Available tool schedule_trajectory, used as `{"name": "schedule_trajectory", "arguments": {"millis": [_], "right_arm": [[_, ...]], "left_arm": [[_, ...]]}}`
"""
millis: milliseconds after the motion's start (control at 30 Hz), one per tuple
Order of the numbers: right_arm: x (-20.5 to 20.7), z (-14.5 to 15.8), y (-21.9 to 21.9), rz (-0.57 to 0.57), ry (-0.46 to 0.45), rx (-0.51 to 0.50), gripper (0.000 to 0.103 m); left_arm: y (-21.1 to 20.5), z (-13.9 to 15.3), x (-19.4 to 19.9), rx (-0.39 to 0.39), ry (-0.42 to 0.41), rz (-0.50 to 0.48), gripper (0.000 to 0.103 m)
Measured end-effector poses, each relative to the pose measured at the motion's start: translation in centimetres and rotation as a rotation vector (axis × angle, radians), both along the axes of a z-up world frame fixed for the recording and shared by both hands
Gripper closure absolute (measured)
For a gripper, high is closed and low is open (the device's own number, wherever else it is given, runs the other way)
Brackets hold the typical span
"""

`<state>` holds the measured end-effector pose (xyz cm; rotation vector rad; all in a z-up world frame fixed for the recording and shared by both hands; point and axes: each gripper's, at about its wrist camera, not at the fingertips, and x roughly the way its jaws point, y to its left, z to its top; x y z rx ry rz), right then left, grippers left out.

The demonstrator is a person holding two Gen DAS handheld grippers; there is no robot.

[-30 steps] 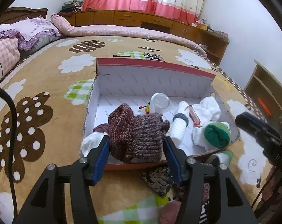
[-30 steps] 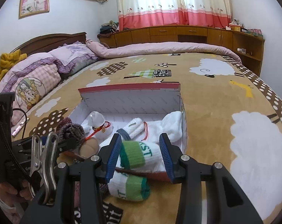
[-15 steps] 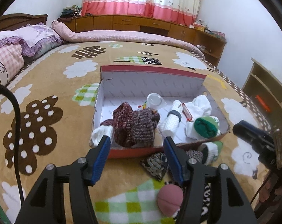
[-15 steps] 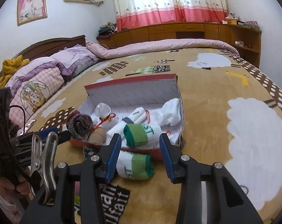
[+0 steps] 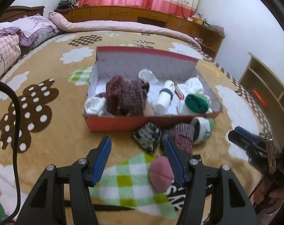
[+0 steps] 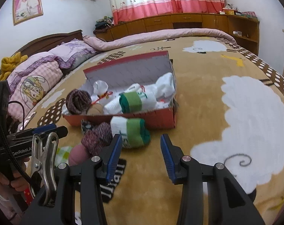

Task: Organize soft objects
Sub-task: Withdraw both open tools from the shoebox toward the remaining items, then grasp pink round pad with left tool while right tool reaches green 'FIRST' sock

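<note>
A red cardboard box [image 5: 153, 121] [image 6: 161, 120] sits on the bed. It holds a maroon knit item [image 5: 123, 97] [image 6: 78, 101], white socks [image 5: 166, 99] and a green-and-white sock roll [image 5: 196, 103] [image 6: 131, 101]. In front of the box lie a dark patterned pouch [image 5: 147, 136], a second maroon knit item [image 5: 181, 136] [image 6: 97, 137], a green-and-white sock roll [image 5: 203, 129] [image 6: 132, 131] and a pink ball [image 5: 161, 175] [image 6: 77, 154]. My left gripper [image 5: 138, 158] is open and empty, short of the box. My right gripper [image 6: 141, 156] is open and empty, just behind the loose sock roll.
The brown patterned bedspread [image 5: 38, 103] covers the bed. Pillows [image 6: 38, 78] lie at the left by the headboard. A rolled pink quilt [image 5: 123, 26] runs along the far side. Wooden cabinets [image 6: 179, 20] and a shelf [image 5: 265, 90] stand beyond the bed.
The left gripper let go of the maroon knit item, which now lies in the box, and drew back. The right gripper also drew back from the box.
</note>
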<state>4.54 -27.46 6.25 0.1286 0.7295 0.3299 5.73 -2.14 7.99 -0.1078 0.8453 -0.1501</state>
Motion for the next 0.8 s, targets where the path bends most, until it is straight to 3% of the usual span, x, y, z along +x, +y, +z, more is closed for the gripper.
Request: {"name": "schedule_trajectory", "arguments": {"millis": [267, 533, 667, 800], "right_arm": [[-0.6, -2.0, -0.6, -0.013, 0.029, -0.005, 0.06], [-0.7, -4.3, -0.6, -0.011, 0.093, 0.001, 0.06], [-0.5, -5.7, -0.8, -0.019, 0.141, 0.02, 0.06], [-0.7, -5.9, -0.8, -0.022, 0.133, 0.022, 0.059]], "left_arm": [[-1.8, -1.9, -1.2, -0.033, 0.045, -0.058, 0.041], [-2.9, -3.6, -1.2, -0.01, 0.072, -0.071, 0.041], [-3.1, -4.6, -1.1, -0.006, 0.084, -0.079, 0.054], [-3.4, -5.4, -0.9, -0.003, 0.094, -0.093, 0.061]]}}
